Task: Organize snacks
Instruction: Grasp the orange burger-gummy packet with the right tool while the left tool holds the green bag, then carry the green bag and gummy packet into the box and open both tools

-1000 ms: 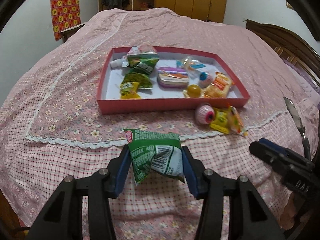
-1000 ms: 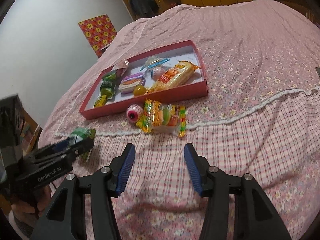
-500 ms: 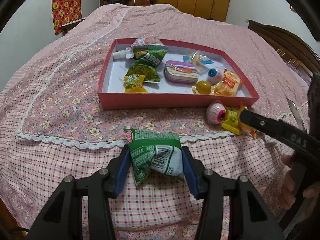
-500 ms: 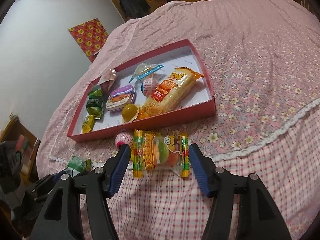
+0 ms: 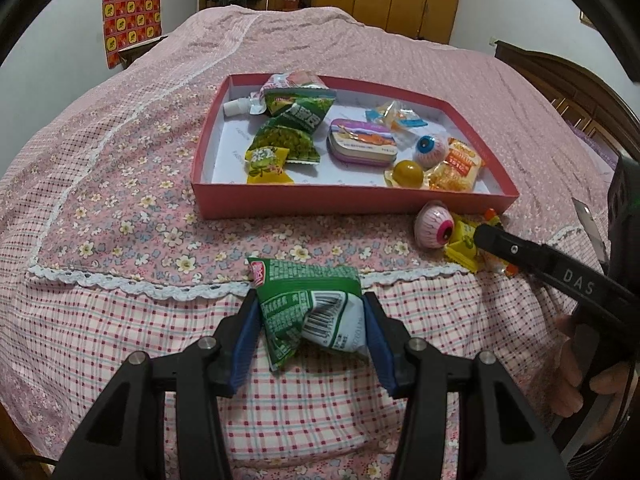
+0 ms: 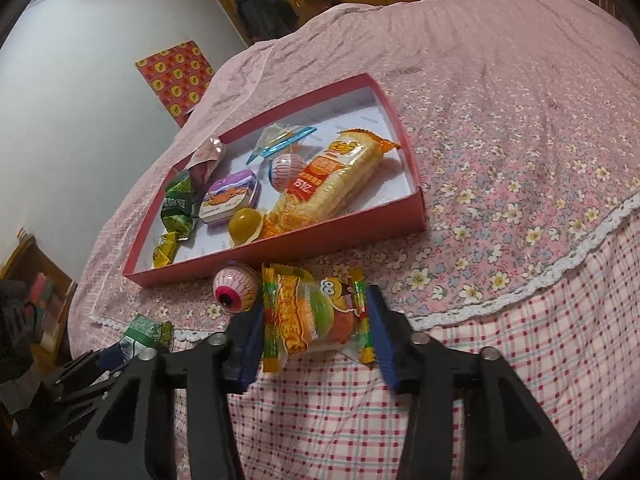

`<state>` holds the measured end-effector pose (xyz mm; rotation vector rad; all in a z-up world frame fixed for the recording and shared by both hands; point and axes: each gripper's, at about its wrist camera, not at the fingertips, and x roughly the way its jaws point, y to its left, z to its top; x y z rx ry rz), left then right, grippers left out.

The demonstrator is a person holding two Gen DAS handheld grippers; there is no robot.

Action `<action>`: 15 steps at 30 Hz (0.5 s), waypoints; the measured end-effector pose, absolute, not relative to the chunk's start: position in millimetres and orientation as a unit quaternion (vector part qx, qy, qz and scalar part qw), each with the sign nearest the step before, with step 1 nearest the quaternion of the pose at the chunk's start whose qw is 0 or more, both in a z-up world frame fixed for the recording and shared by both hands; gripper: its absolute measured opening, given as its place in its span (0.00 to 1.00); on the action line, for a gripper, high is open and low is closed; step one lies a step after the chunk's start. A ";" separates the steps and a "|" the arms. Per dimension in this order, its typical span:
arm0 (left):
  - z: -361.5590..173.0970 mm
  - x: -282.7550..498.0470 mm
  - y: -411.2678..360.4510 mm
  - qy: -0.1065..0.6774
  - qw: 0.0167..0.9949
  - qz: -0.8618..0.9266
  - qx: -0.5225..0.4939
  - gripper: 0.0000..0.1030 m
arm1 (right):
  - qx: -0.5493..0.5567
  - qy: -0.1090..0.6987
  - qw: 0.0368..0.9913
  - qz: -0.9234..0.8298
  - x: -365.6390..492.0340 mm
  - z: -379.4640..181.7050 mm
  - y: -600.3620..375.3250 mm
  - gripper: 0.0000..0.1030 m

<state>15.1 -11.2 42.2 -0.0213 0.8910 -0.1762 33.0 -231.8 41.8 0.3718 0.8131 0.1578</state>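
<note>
Left wrist view shows the left gripper (image 5: 312, 330) low in the middle of the frame, its blue pads clamped on a green snack packet (image 5: 310, 316) that is pinched from both sides above the pink bed cover (image 5: 100, 184). Beyond it, in the upper middle of the frame, a red tray (image 5: 352, 202) lies on the bed and holds green packets (image 5: 296, 116), a yellow candy (image 5: 266, 164), a purple tin (image 5: 362, 146), an eyeball candy (image 5: 430, 150), a yellow ball (image 5: 408, 170) and an orange wafer pack (image 5: 456, 168). Just outside the tray's near wall, at the right, a pink eyeball candy (image 5: 434, 226) sits on the cover. Right wrist view shows the right gripper (image 6: 316, 332) at the lower middle, with a burger gummy packet (image 6: 316, 314) between its blue pads; both pads sit against the wrapper's crimped edges, grasping it. The pink eyeball candy (image 6: 234, 288) lies just to the packet's left, touching it, close to the tray's (image 6: 416, 184) near wall. At the lower left of this frame the left gripper with its green packet (image 6: 146, 330) is visible.
</note>
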 end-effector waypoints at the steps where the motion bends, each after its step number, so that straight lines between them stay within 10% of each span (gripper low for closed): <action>1: 42.6 14.6 -11.6 0.430 0.899 -0.084 -0.009 0.50 | 0.182 0.393 0.898 0.077 32.7 41.7 -232.6 0.41; 15: 66.5 6.0 -2.9 0.416 0.905 -0.087 -0.025 0.50 | 0.184 0.379 0.903 0.088 7.9 57.3 -235.2 0.38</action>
